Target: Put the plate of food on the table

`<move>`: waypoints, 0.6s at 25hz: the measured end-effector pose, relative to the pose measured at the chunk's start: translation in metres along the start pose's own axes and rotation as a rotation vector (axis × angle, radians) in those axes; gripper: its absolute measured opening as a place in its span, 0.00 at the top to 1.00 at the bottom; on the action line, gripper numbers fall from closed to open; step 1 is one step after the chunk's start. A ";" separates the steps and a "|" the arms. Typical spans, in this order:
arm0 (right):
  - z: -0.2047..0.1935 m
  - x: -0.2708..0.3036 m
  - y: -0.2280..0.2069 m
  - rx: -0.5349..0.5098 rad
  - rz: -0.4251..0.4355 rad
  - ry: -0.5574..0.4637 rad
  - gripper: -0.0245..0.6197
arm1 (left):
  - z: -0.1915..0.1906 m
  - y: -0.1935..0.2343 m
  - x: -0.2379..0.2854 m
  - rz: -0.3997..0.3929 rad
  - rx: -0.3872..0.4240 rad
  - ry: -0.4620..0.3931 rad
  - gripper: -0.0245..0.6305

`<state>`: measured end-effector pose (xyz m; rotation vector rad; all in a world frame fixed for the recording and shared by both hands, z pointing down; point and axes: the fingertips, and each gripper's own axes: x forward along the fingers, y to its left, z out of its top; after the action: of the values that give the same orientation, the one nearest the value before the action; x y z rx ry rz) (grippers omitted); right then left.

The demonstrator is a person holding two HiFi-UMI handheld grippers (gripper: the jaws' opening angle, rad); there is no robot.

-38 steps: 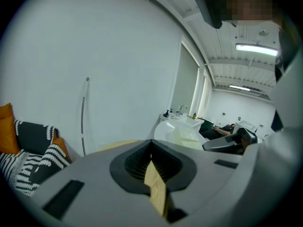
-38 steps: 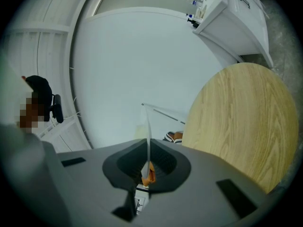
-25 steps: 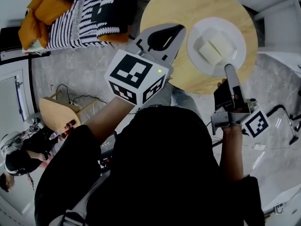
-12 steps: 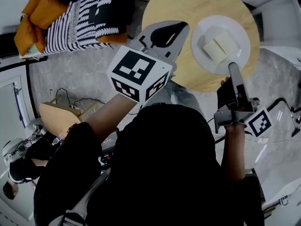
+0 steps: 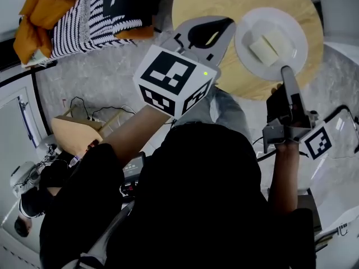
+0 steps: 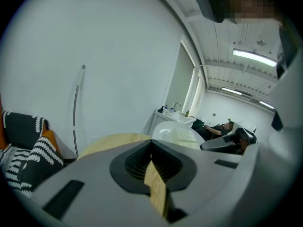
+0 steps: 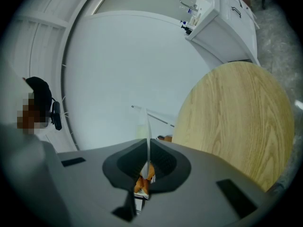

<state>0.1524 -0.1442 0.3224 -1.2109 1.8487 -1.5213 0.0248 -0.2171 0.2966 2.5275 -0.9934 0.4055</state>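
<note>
A white plate (image 5: 271, 35) carrying pale blocks of food (image 5: 268, 43) is over the right part of the round wooden table (image 5: 207, 1). My right gripper (image 5: 286, 72) is shut on the plate's near rim. In the right gripper view the plate (image 7: 147, 126) shows edge-on as a thin white line pinched between the jaws of the right gripper (image 7: 147, 148), with the table (image 7: 232, 122) beyond. My left gripper (image 5: 227, 27) hovers at the table's near left edge, shut and holding nothing. The left gripper view shows the left gripper (image 6: 151, 145) and, past it, the plate (image 6: 177, 134).
A striped blanket (image 5: 90, 15) with orange cushions (image 5: 33, 27) lies on a seat at the far left. A small wooden stool (image 5: 76, 133) and cables stand on the floor at left. A white sink cabinet (image 7: 222, 18) stands beyond the table. Another person (image 5: 28, 200) is at lower left.
The right gripper and the plate have shifted a little to the right and farther over the table. The left gripper has moved along with them, still shut.
</note>
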 end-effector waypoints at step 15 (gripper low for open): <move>-0.006 -0.015 -0.040 0.024 -0.095 -0.006 0.93 | -0.039 0.004 0.017 0.033 -0.067 0.047 0.95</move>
<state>0.1690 -0.1286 0.3594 -1.3066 1.7870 -1.5841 0.0298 -0.2117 0.3388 2.4339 -1.0154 0.4319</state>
